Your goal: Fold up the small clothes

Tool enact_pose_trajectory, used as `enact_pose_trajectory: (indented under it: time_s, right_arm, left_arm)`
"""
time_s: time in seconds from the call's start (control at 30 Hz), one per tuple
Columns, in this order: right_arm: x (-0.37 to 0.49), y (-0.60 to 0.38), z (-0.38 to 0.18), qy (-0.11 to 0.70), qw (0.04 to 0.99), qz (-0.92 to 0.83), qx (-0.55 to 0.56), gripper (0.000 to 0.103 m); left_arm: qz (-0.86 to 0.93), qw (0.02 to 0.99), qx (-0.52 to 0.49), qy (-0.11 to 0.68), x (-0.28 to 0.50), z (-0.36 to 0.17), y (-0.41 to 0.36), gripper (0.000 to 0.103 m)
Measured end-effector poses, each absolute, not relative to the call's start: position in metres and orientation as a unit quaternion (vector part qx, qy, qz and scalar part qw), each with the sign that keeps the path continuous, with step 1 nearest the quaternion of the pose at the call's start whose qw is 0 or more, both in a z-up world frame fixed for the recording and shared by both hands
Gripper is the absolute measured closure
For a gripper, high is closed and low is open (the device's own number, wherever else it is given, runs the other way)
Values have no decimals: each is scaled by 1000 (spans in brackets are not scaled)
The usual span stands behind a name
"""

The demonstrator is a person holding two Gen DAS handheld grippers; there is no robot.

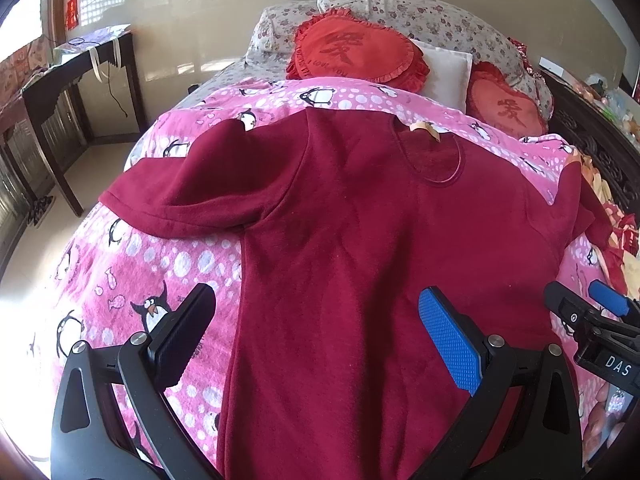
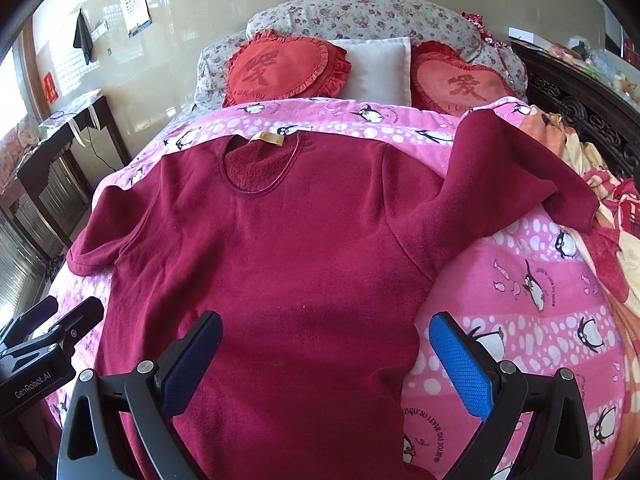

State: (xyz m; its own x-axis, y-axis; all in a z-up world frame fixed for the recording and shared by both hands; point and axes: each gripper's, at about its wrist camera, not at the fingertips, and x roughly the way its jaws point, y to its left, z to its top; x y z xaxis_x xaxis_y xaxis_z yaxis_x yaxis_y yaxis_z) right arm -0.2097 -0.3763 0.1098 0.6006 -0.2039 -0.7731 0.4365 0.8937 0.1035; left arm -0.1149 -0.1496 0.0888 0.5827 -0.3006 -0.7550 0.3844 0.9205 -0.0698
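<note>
Dark red top [image 2: 272, 240] spread flat on the pink penguin blanket [image 2: 520, 300] of the bed

Neckline towards the pillows, both sleeves spread outward. Left tongs [image 1: 316, 336] and right tongs [image 2: 326, 364] hover over its lower part, both spread wide, grasping nothing

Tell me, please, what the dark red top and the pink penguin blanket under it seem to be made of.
The dark red top looks like fleece or brushed knit: its surface is matte and fuzzy, and the inside of the neck looks nubby. The pink penguin blanket seems a soft plush fleece with a printed pattern; it looks slightly napped and does not shine. The exact fibre cannot be told.
</note>
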Motion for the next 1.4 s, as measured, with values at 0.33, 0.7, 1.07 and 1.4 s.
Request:
enact_pose_trajectory:
  time_s: [0.33,0.7,1.07,1.4]
  right_arm:
    - [-202,-372,105,413,882,-170,154,0]
    - [-187,-365,100,419,880,-173,144,0]
    - [-167,-353,93,431,879,-158,132,0]
    - [-138,-330,86,443,880,-135,112,0]
  left_arm:
    - [-188,887,46,419,-109,86,-147,1]
    - [-183,885,38,426,-100,81,-143,1]
    - [-167,885,25,434,-84,77,-130,1]
    - [-147,884,14,443,-63,70,-112,1]
